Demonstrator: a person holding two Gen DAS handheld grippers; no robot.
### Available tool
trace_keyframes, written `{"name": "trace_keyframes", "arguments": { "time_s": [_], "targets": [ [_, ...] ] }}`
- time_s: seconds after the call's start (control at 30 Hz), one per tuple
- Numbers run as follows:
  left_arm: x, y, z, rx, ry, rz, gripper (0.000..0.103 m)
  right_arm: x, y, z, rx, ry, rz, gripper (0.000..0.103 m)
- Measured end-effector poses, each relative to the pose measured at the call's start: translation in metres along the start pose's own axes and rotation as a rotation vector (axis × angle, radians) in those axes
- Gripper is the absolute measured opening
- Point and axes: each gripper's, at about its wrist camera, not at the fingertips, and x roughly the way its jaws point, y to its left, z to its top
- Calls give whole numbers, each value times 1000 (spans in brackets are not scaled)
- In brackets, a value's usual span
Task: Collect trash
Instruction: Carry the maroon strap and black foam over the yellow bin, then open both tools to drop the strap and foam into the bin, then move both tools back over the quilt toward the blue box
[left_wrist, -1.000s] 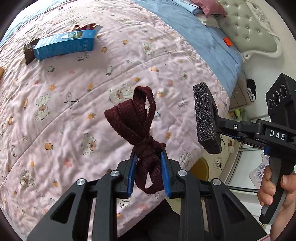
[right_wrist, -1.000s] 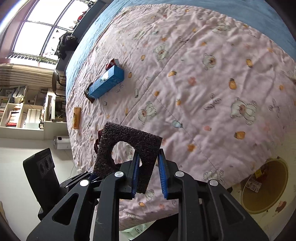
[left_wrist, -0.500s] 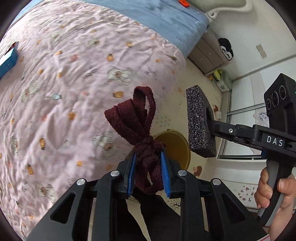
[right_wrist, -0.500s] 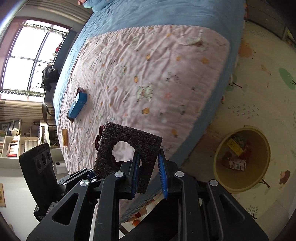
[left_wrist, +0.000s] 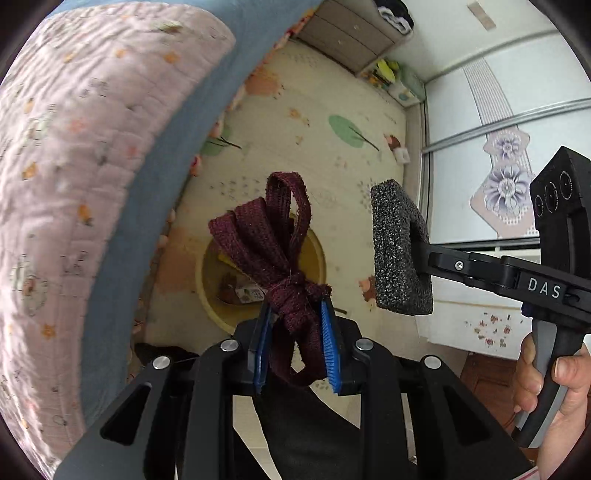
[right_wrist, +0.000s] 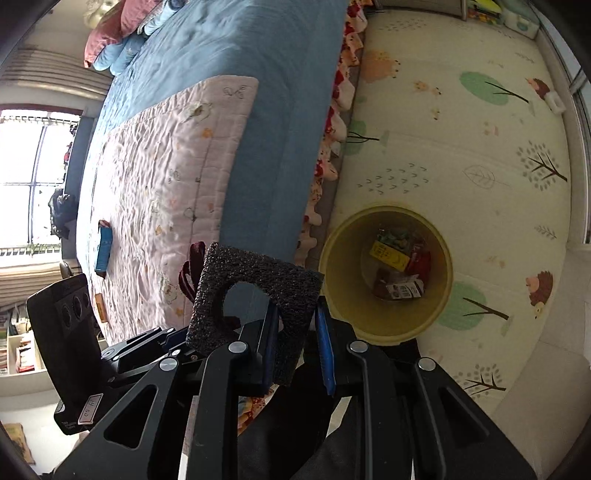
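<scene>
My left gripper (left_wrist: 295, 347) is shut on a knotted maroon fabric strap (left_wrist: 273, 243) and holds it in the air above the floor, in line with a yellow trash bin (left_wrist: 317, 243). My right gripper (right_wrist: 295, 347) is shut on a black foam square with a round hole (right_wrist: 255, 280), which also shows at the right of the left wrist view (left_wrist: 399, 251). The bin (right_wrist: 384, 326) stands on the floor beside the bed and holds several pieces of trash. A blue box (right_wrist: 104, 251) lies on the pink quilt (right_wrist: 155, 177).
The bed with a blue sheet (right_wrist: 258, 92) fills the left side. A patterned play mat (right_wrist: 461, 129) covers the floor. A drawer unit (left_wrist: 343, 37) and a sliding wardrobe door (left_wrist: 491, 147) stand beyond the mat. A small brown item (right_wrist: 100, 312) lies at the quilt's edge.
Both grippers have swung away from the bed top toward the floor. The yellow bin is now closer and more central in both views. Both still hold their items.
</scene>
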Motion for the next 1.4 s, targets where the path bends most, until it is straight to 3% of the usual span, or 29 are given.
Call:
{"name": "trace_keyframes", "arguments": {
  "time_s": [0.37,0.4,0.47,0.5,0.53,0.67,0.93,1.2,1.4],
  "targets": [
    [38,-25,4,45,77,-14,29,-1,-53,-4,87,7,3,21],
    [40,-25,4,46,82,-5,35,-1,-56,-4,96,3,-4,22],
    [44,-24,6,51,90,-2,55,1,-63,-2,117,15,-5,43],
    [47,-24,8,50,90,9,72,0,-66,-1,126,15,-10,55],
    [48,-24,7,50,86,12,77,0,-67,-1,128,14,-19,56],
    [54,-19,8,43,112,7,77,2,-71,-2,123,27,-32,56],
    [46,-18,5,44,82,16,77,4,-66,0,130,37,-2,55],
    [21,-8,7,33,29,3,77,0,-31,6,77,31,7,55],
    [-11,18,4,-1,-22,6,77,8,17,11,18,48,33,55]
  ]
}}
